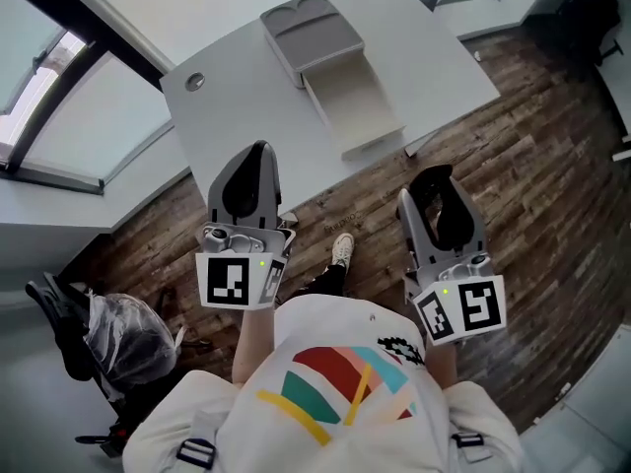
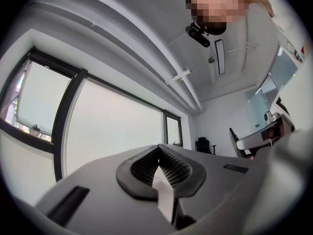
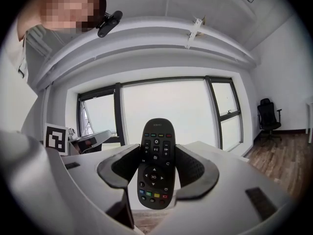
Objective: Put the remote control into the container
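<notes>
A black remote control with coloured buttons stands upright between the pads of my right gripper, which is shut on it. In the head view this right gripper hangs over the wooden floor, short of the white table. On the table sits the container, a pale open box with its grey lid folded back. My left gripper is level with the right one, near the table's front edge. Its fingertips meet in the left gripper view and hold nothing.
A black office chair with a plastic bag stands at the lower left. Large windows run along the left wall. The table has a round cable hole. The person's shoe shows on the floor between the grippers.
</notes>
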Demonstrator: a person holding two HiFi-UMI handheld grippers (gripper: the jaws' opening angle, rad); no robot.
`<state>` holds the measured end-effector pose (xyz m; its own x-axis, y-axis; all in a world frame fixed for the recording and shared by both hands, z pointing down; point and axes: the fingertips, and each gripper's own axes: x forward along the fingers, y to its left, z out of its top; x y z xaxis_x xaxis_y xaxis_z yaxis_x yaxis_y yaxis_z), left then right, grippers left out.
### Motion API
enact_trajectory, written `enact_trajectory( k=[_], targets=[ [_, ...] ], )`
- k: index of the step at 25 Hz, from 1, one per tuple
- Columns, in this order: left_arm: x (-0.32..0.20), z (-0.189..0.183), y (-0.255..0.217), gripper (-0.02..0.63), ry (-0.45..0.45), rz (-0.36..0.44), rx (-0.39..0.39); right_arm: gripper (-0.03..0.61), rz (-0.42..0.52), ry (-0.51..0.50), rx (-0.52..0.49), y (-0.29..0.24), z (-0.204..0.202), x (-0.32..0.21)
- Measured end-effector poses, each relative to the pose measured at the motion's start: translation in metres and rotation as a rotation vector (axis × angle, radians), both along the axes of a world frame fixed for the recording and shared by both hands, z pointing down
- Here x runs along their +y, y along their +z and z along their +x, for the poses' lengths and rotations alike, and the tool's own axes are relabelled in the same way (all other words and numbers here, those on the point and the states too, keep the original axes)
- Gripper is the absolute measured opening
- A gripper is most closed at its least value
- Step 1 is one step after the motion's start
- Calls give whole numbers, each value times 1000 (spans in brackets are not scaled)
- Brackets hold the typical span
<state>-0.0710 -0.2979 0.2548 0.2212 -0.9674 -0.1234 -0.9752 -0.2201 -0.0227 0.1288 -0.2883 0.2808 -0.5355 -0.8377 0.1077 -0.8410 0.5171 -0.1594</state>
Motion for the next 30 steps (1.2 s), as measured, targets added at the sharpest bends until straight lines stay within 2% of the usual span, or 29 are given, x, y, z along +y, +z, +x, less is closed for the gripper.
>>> enact_trajectory(
  k=[5,10,18,24,30],
  targets=[
    [-56,-8,8,8,26,-15,30,232,-16,5,36,2,-12,-49],
    [-93,-7,20,8,18,-54,44,232,-76,-24,57,15,-20,-89],
    [-163,-15,25,8,-89,-57,26,232,-131,-160,48,38,-40,-174],
    [-229,-9,17,8,-155,-38,-19,232,-150,-295,66,46,-59,-241],
    [-258,-3,33,8,-213,-93,-24,232,-231,-398,86,74,-70,-274]
  ],
)
